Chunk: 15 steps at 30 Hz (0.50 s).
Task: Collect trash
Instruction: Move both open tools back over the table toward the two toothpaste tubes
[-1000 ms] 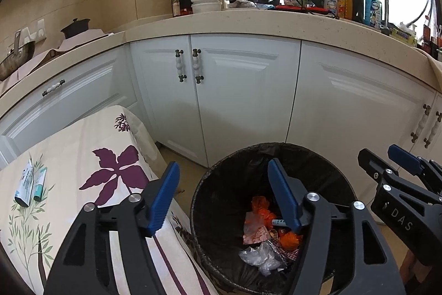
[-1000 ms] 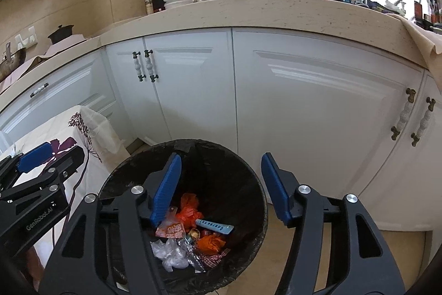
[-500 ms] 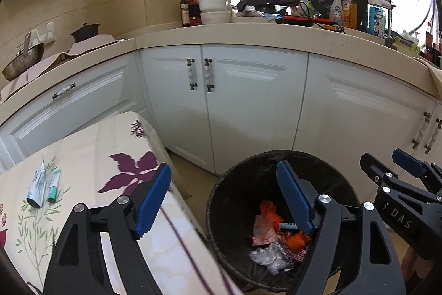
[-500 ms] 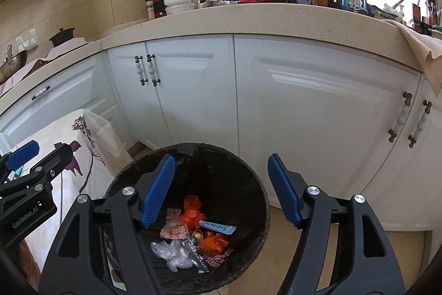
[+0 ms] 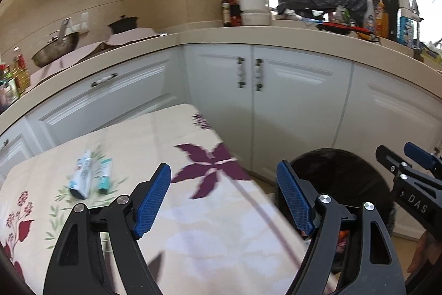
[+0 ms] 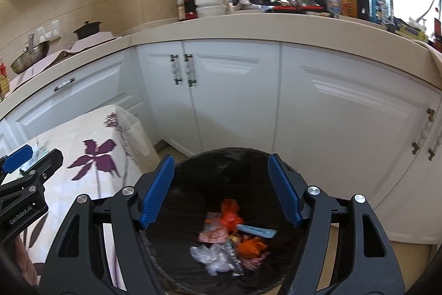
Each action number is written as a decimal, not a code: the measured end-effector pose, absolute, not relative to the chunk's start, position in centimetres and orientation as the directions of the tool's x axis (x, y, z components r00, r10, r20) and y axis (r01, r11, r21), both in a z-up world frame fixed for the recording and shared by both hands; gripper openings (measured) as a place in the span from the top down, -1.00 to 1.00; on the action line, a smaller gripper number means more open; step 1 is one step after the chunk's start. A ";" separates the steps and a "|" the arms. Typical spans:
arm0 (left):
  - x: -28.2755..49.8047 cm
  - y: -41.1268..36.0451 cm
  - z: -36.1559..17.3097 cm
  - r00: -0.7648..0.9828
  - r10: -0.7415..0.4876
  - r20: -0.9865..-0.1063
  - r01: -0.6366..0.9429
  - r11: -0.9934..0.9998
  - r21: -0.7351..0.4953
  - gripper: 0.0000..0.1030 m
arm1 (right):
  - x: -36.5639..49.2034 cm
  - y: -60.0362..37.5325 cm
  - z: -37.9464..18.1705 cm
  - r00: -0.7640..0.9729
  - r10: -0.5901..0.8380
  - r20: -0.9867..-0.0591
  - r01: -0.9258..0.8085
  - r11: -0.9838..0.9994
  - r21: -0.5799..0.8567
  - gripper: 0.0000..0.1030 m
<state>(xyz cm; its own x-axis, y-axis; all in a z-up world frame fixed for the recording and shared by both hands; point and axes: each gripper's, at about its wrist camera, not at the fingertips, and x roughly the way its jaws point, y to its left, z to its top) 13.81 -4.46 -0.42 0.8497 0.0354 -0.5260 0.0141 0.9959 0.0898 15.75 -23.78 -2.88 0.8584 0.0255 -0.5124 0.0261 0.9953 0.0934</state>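
Left gripper [image 5: 223, 201]: jaws standing wide apart, nothing sitting between them, two blue pads showing. It is hanging over the desk [image 5: 221, 239], which is wearing a cream cloth with purple flower prints. Right gripper [image 6: 221, 190]: jaws also apart and gripping nothing, hanging over the mouth of the trash bin [image 6: 234, 156].

Count on the desk: two small tubes [image 5: 91, 176], one white-and-blue, one teal, lying flat just beside each other, well left of the left jaws. Their long axes are running roughly parallel, away from the camera and leaning slightly right; the dark ends are pointing toward the camera. Motion blur is hiding the print.

One bin, round, black-lined, standing on the floor right of the desk, close to the white cabinets [image 6: 331, 115]. Inside it: a loose heap of trash [image 6: 232, 237], with at least two orange wrappers, one clear crumpled plastic piece, one pinkish packet and one light-blue strip lying roughly crosswise. An exact count is not possible, the pieces are overlapping.

In the left view the bin is sitting mostly behind the right-hand jaw, and the right gripper is poking in at the right edge. Farther out, a beige countertop [image 6: 276, 24] is carrying bottles, stacked white bowls and one pan.
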 end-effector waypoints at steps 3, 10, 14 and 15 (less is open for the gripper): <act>13.5 -2.4 -0.4 0.849 0.072 -0.524 -0.026 0.995 0.094 -0.49 | 16.0 -22.1 -2.8 0.857 0.052 -0.513 -0.006 0.996 0.091 -0.33; 12.9 3.0 -0.7 0.836 0.153 -0.527 -0.122 0.988 0.094 -0.49 | 16.8 -16.7 -2.5 0.846 0.131 -0.516 -0.109 0.991 0.074 -0.33; 12.9 6.1 -1.1 0.821 0.198 -0.536 -0.177 0.980 0.090 -0.49 | 17.1 -13.9 -2.4 0.836 0.171 -0.520 -0.160 0.985 0.067 -0.33; 12.9 6.8 -1.2 0.816 0.208 -0.539 -0.190 0.978 0.090 -0.49 | 17.2 -13.2 -2.4 0.834 0.181 -0.521 -0.172 0.983 0.067 -0.33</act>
<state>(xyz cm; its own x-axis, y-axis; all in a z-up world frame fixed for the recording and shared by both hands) 12.92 6.81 -1.23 0.8163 0.2078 -0.5389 -0.1897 0.9777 0.0895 17.22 -13.23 -2.41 0.8338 0.1812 -0.5215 -0.1719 0.9829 0.0665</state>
